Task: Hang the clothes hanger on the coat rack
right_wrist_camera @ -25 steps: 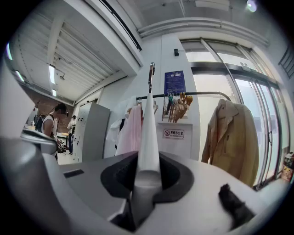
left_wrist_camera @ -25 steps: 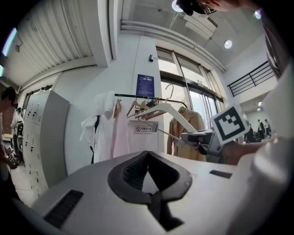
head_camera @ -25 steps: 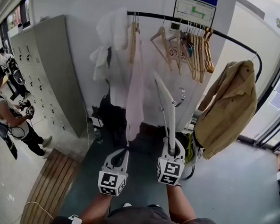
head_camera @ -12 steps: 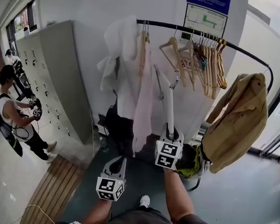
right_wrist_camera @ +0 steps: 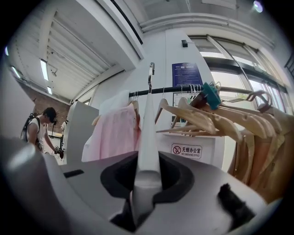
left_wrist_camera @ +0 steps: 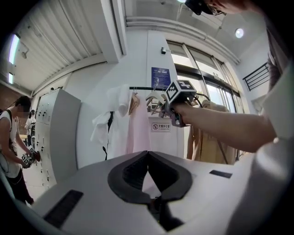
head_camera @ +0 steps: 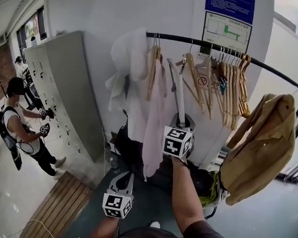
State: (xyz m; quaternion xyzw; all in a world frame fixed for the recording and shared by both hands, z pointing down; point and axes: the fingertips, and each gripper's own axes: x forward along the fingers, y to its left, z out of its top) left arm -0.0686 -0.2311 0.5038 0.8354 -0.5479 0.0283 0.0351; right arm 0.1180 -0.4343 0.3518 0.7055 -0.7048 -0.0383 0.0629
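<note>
1. Since a second ago the right gripper (head_camera: 182, 122) has risen and gone forward with the long white plastic clothes hanger (head_camera: 180, 95), from low in front of the person up to the black metal coat-rack rail (head_camera: 194, 42). The left gripper (head_camera: 125, 178) has shifted only a little and sits low.
2. The right gripper's jaws pinch the white hanger's lower end; in the right gripper view the hanger (right_wrist_camera: 148, 133) runs from between the jaws (right_wrist_camera: 147, 172) straight up toward 12 o'clock.
3. In the head view the hanger's metal hook is close under the rail and not yet hung on it, between the pale pink garment (head_camera: 153, 131) at 9 o'clock and the row of wooden hangers (head_camera: 232, 81) at 3 o'clock.
4. The left gripper, at 7 o'clock from the right one, has its jaws pressed together with nothing between them (left_wrist_camera: 148, 158).
5. A tan jacket (head_camera: 260, 148) hangs at the rail's 4 o'clock end; a white garment (head_camera: 128, 54) hangs at its 10 o'clock end.
6. A tall grey metal locker cabinet (head_camera: 65, 85) stands at 9 o'clock, with a person (head_camera: 18, 118) beside it at the frame's edge.
</note>
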